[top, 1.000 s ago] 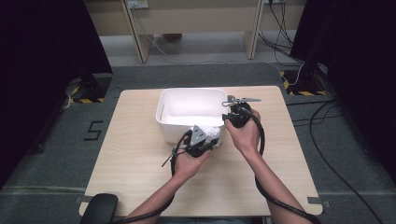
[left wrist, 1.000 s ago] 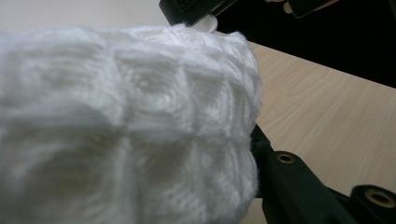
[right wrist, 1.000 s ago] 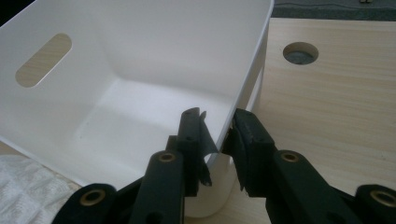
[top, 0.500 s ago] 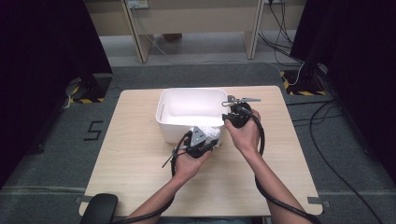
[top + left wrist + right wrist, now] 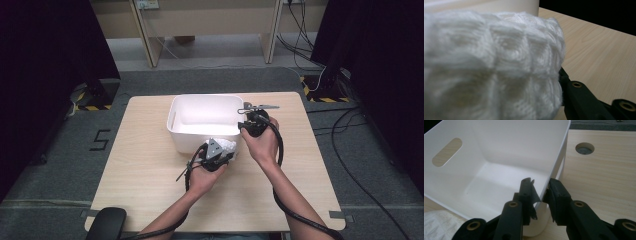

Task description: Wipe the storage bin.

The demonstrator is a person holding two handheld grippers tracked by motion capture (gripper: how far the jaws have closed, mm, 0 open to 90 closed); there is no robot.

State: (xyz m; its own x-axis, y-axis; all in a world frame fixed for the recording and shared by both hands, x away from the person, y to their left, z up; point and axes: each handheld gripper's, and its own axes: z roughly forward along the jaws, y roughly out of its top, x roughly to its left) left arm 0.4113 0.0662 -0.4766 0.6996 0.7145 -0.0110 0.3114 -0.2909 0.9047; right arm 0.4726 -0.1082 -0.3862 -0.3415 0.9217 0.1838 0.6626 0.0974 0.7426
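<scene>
A white plastic bin point(image 5: 205, 98) stands at the middle back of the wooden table point(image 5: 145, 170). My left gripper point(image 5: 223, 153) sits just in front of the bin's near wall, shut on a white knitted cloth point(image 5: 229, 147). In the left gripper view the cloth point(image 5: 491, 65) is bunched right up against the camera, with one black finger point(image 5: 577, 98) beside it. My right gripper point(image 5: 247, 123) is at the bin's near right corner. In the right gripper view its jaws point(image 5: 541, 187) straddle the bin's wall point(image 5: 499, 152), pads pressed on the rim, one inside and one outside.
A round cable hole point(image 5: 584, 148) is cut in the table right of the bin. A black rounded object point(image 5: 105, 223) sits at the table's front left corner. Cables point(image 5: 350, 125) lie on the grey floor to the right; desk legs stand behind.
</scene>
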